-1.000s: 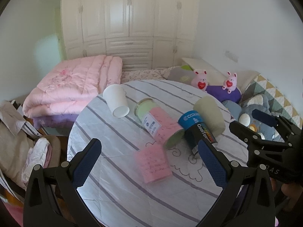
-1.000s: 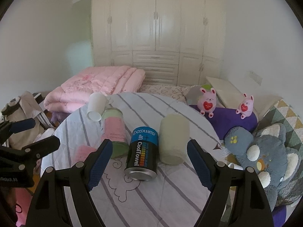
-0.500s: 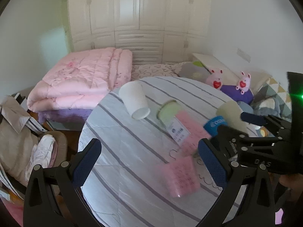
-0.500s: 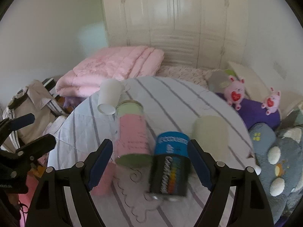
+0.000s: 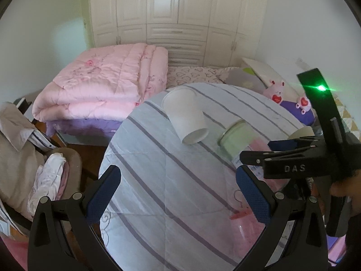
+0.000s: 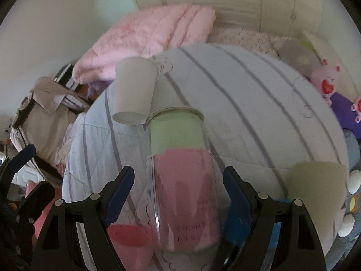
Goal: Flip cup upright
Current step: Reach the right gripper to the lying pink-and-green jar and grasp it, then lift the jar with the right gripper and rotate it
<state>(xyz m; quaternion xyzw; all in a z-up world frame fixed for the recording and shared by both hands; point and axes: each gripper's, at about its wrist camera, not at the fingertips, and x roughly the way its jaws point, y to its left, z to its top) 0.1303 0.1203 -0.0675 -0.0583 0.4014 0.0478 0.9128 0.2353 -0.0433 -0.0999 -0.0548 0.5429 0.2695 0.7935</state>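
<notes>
The clear glass cup with green and pink paper inside (image 6: 180, 169) is lying on its side on the round table covered in a grey-striped white cloth (image 6: 259, 103). Its long axis is running straight away from the right gripper (image 6: 179, 194), rim at the far end. That gripper is standing wide apart, fingers flanking the cup's body without visibly touching it. The white paper cup (image 5: 186, 117) is lying just beyond. The left gripper (image 5: 178, 194) is hanging open and empty, farther off.

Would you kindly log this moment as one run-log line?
right gripper: open, straddling lying glass jar | left gripper: open, above table | white paper cup: on its side, untouched
</notes>
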